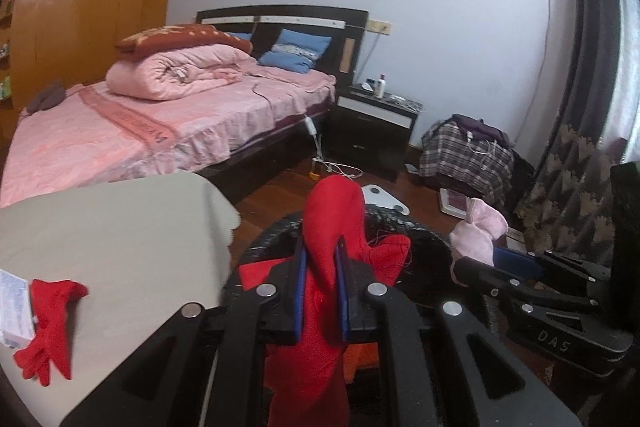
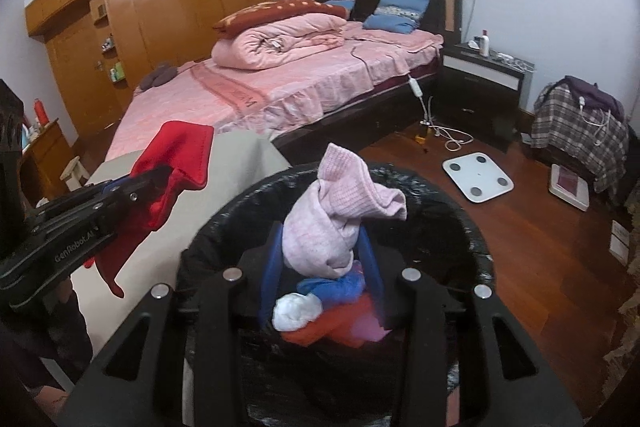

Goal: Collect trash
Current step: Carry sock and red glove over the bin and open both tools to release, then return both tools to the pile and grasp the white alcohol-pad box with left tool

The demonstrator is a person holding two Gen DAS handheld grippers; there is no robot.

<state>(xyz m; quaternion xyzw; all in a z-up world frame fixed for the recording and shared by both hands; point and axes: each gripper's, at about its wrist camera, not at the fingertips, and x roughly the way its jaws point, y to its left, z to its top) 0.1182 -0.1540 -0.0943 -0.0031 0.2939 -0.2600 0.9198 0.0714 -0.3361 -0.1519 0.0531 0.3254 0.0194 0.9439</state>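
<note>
Over on the table point(image 1: 120, 227), well to the left of the bin, one red glove point(image 1: 48, 323) lies flat beside a white packet point(image 1: 14, 311) at the table's edge — that one looks not yet collected. Moving toward the bin, the left gripper point(image 1: 322, 291) has its blue pads point(image 1: 301, 291) pinched tight on a second red glove point(image 1: 332, 227), which hangs down between the jaws just above the bin's near rim. The black-bagged trash bin point(image 2: 460, 223) sits right under both tools, and it already holds a fair haul: something white point(image 2: 296, 311), a blue piece point(image 2: 336, 285) and orange-red plastic point(image 2: 332, 331) on the bottom. Directly over that pile, the right gripper point(image 2: 320, 267) carries a pale pink sock point(image 2: 340, 211), bunched between jaws that stand partly apart around it; whether the pads press it firmly I cannot tell, though it hangs with nothing else under it. My read — two items are at the drop point, some trash is in, and the table glove remains.
</note>
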